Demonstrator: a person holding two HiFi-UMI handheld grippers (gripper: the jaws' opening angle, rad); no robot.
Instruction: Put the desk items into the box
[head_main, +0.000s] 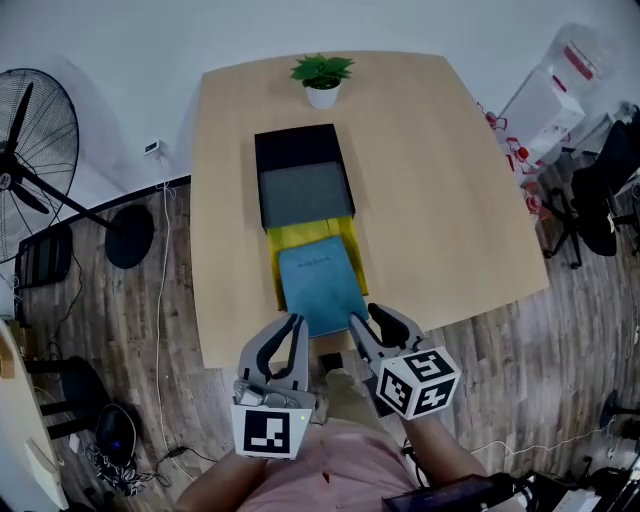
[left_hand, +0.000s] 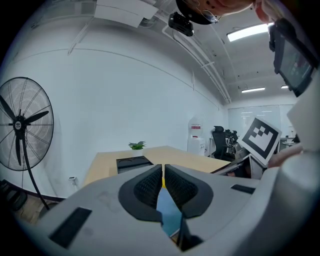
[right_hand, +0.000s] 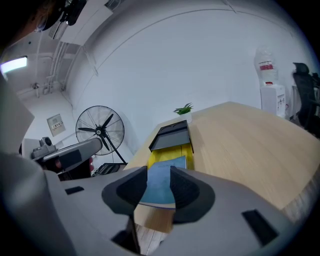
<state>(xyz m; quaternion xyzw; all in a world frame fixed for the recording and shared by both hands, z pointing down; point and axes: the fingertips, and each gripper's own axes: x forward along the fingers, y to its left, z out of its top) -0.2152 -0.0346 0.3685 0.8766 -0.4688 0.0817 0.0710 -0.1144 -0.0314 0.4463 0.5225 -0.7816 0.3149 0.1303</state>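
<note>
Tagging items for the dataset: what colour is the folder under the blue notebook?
The folder under the blue notebook is yellow; head view shows it best.

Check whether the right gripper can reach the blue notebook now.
Probably yes: the right gripper hangs just short of the blue notebook, jaws apart and empty, and nothing covers the notebook.

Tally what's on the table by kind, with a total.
Black box: 1
Grey flat panel lying at the box (lid or item, can't tell): 1
Yellow folder: 1
Blue book: 1
Potted plant: 1
Total: 5
</note>
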